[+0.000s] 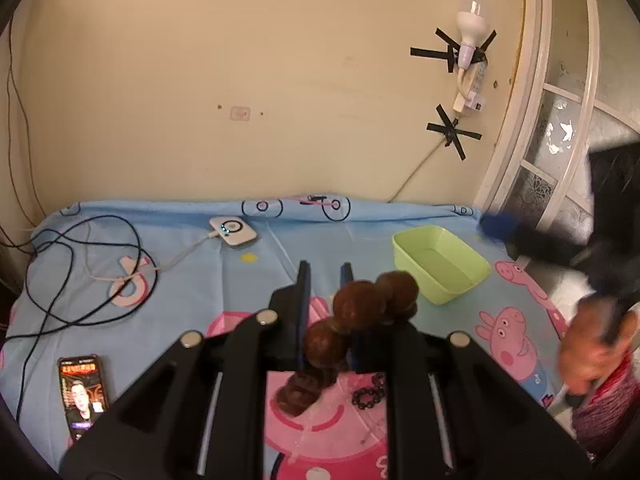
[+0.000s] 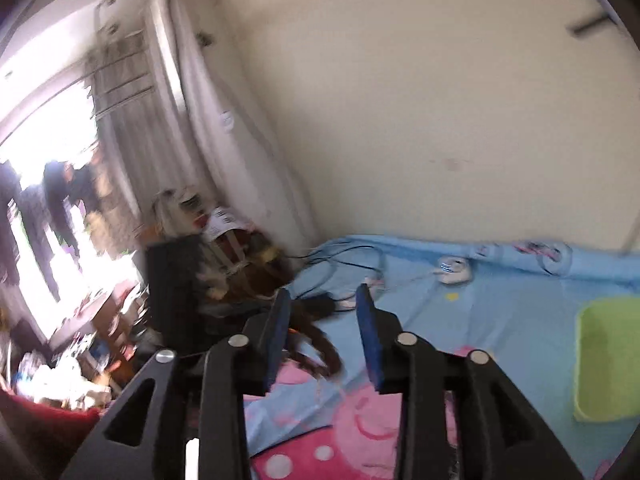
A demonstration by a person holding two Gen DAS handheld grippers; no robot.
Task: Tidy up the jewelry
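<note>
1. Bead bracelet (image 1: 352, 320): we see a string of large brown wooden beads lifted off the sheet (image 1: 200, 280), draped over the right finger of the left gripper (image 1: 325, 276) and trailing down between the two fingers. The fingers stand close together, yet the pinch itself is hidden behind the beads, so we cannot tell whether they clench the string or merely carry it hooked.
2. We judge the raised, forward-pointing pose as a carry toward the green tray (image 1: 440, 264), which sits empty just ahead and to the right, the likely home for the jewelry.
3. A small black bracelet (image 1: 368, 394) lies on the sheet below the gripper, apparently waiting its turn.
4. Right gripper (image 2: 324, 304): its fingers are spread apart and grasp nothing; the view is blurred. A dark brown strand (image 2: 316, 344) shows between and beyond them, which we take to be part of the jewelry, though blur prevents certainty. We read this hand as standing clear so the left one can work.
5. The tray (image 2: 608, 360) appears at the right edge of this view.
6. Writing: the phone (image 1: 83, 394) at lower left shows a video with a red caption, too small to read. The sheet carries cartoon pigs but no legible text. The white charger (image 1: 233, 231) bears no readable brand.
</note>
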